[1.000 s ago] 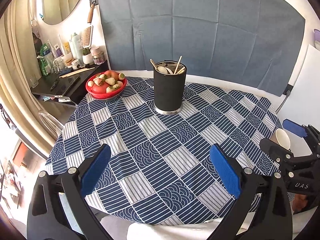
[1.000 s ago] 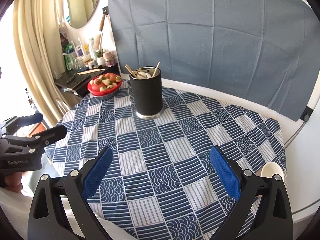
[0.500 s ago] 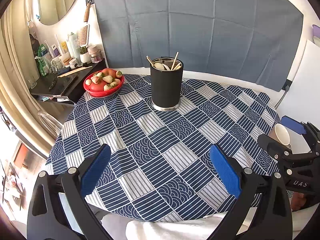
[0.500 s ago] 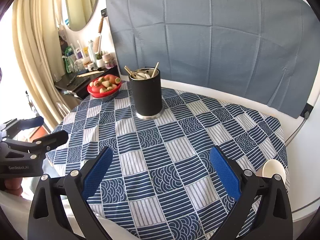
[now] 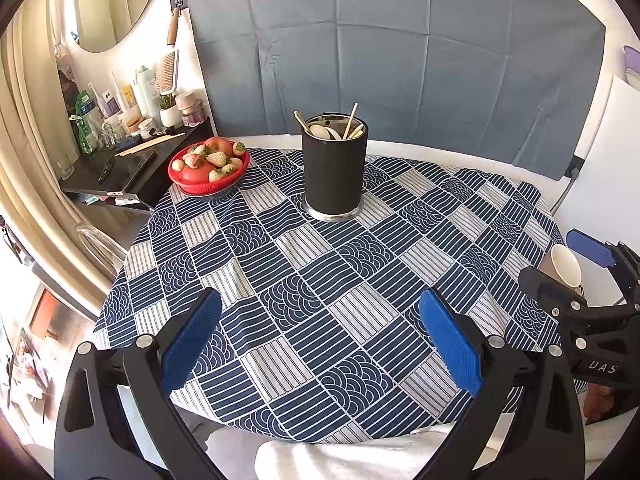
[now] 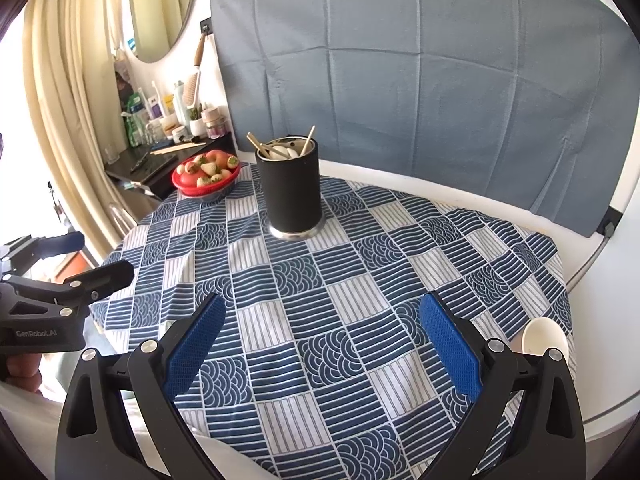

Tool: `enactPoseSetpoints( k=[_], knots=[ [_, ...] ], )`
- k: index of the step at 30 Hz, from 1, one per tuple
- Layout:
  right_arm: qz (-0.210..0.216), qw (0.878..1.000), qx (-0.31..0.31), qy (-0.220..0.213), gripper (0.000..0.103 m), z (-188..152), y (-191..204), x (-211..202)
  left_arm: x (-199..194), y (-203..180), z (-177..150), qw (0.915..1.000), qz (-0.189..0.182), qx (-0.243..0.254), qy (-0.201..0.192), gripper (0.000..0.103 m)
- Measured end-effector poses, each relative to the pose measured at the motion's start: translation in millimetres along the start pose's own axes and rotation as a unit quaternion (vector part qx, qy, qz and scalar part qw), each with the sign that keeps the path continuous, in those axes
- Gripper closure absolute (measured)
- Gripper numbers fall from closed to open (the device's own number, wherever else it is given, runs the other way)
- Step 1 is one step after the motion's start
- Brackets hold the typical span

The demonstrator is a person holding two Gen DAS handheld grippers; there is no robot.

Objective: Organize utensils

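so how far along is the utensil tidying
Looks done: chopsticks and spoons stand in the black holder. In hand: nothing; the left gripper and right gripper are open and empty. Left: no loose utensils show on the tablecloth.

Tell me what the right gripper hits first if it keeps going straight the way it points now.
Probably the patterned tablecloth: the right gripper, open and empty, looks down over bare cloth. On a shallower line it would meet the black utensil holder beyond; depth is unclear.
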State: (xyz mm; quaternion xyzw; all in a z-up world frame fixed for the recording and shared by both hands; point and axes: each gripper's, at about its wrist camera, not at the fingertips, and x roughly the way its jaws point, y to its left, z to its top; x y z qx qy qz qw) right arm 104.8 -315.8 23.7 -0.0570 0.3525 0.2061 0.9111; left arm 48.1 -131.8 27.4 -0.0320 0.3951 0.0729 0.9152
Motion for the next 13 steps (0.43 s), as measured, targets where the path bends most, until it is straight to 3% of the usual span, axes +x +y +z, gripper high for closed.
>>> enactPoseSetpoints(
  k=[13],
  knots=[
    [-0.002, 1.0, 0.003, 0.004, 0.009, 0.4, 1.2, 1.3, 0.1, 1.1, 0.7, 0.9999, -0.009, 0.004, -0.003, 0.006]
  ],
)
